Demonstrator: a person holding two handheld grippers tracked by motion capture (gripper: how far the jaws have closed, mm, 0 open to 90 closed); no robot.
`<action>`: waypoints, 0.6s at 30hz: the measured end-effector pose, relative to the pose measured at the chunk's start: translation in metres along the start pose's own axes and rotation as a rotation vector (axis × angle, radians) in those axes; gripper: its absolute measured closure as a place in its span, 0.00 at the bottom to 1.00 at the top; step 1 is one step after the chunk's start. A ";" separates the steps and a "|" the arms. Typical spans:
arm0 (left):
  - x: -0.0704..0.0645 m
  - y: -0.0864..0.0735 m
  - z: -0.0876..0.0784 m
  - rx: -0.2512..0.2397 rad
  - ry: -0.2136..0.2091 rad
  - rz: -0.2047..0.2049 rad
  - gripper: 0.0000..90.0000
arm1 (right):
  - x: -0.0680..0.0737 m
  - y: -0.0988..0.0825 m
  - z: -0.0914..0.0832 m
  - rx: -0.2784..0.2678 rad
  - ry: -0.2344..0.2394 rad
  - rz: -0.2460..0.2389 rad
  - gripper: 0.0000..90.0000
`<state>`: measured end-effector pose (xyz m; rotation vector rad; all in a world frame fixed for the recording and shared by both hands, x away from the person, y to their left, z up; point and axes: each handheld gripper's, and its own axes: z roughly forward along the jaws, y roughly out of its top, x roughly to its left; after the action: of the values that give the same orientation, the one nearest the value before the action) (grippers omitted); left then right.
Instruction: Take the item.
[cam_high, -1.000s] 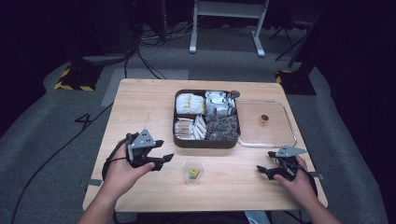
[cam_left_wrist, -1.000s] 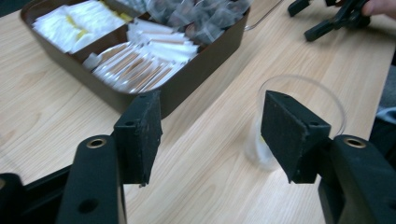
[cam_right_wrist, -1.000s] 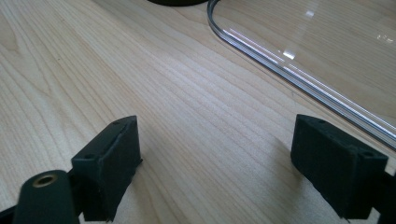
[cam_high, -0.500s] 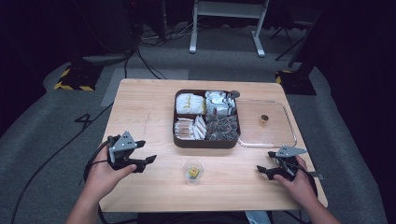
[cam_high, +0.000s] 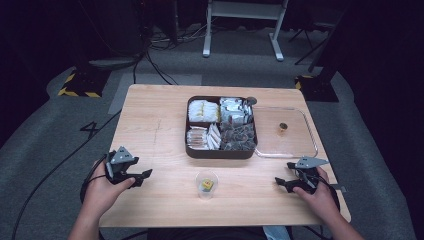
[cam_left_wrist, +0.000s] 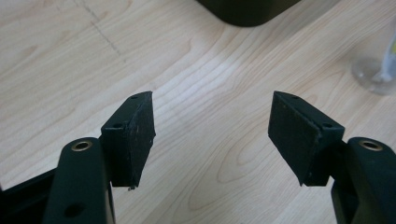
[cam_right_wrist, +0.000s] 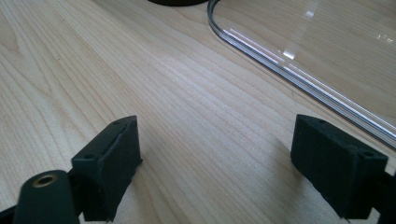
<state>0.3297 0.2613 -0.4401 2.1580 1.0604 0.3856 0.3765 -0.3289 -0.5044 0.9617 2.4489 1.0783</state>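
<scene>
Both grippers, left (cam_high: 145, 174) and right (cam_high: 278, 181), gaping empty, flanking cup (cam_high: 207, 184); looking light, thin, crushable — pinching rim gently.

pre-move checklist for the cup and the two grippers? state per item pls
1. Left gripper jaws apart, nothing between them: ok; they have just been opening.
2. Right gripper jaws apart, only bare table between them: ok.
3. Small clear cup upright, free of both grippers: ok.
4. Yellow piece sits inside the cup: ok; what it is, cannot tell.
5. Dark tray with four filled compartments stands behind the cup, apart from it: ok.
6. Clear lid flat on the table, right of the tray, out of the path between the grippers and the cup: ok.
</scene>
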 end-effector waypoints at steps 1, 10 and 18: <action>0.000 -0.002 0.002 0.011 0.005 -0.008 0.36 | 0.000 0.000 0.000 0.000 0.000 0.000 0.18; 0.007 -0.023 0.019 0.098 0.056 -0.040 0.35 | 0.000 0.000 0.000 0.000 0.000 0.000 0.18; 0.013 -0.038 0.032 0.126 0.078 -0.065 0.35 | 0.000 0.000 0.000 0.000 0.000 0.000 0.18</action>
<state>0.3322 0.2731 -0.4901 2.2272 1.2247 0.3842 0.3765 -0.3290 -0.5044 0.9615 2.4491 1.0779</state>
